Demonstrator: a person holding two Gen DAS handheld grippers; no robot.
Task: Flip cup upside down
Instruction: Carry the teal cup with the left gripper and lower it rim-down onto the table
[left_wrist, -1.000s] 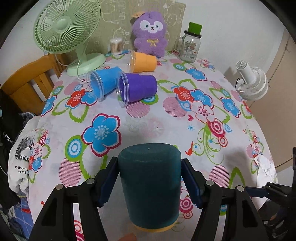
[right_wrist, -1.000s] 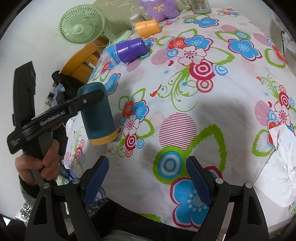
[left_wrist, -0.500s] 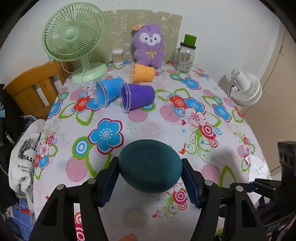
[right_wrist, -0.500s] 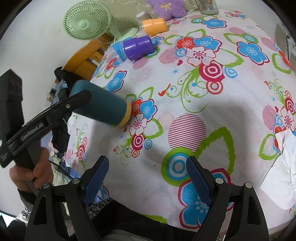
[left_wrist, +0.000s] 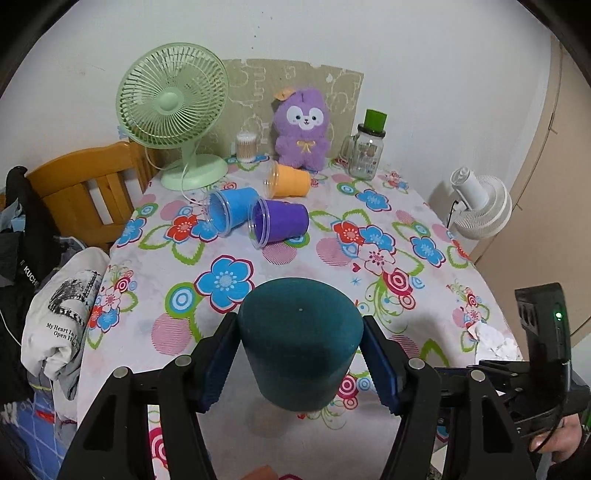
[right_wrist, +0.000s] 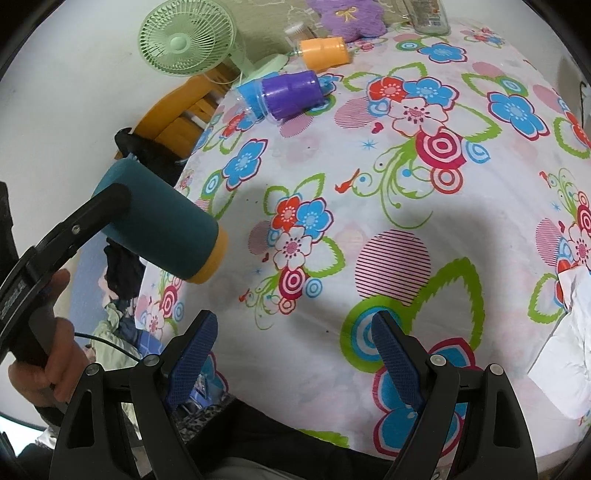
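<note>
My left gripper is shut on a dark teal cup with an orange rim. In the left wrist view its closed base faces me and it hangs above the flowered tablecloth. In the right wrist view the teal cup is tilted, base up and to the left, orange rim down toward the table's left edge. My right gripper is open and empty, low over the table's near edge.
Blue, purple and orange cups lie on their sides at the far end. A green fan, a purple plush and a glass jar stand behind. Crumpled tissue lies right. A wooden chair is left.
My left gripper has lifted and tipped the teal cup from standing upside down to steeply tilted above the table. The right gripper has barely moved.
</note>
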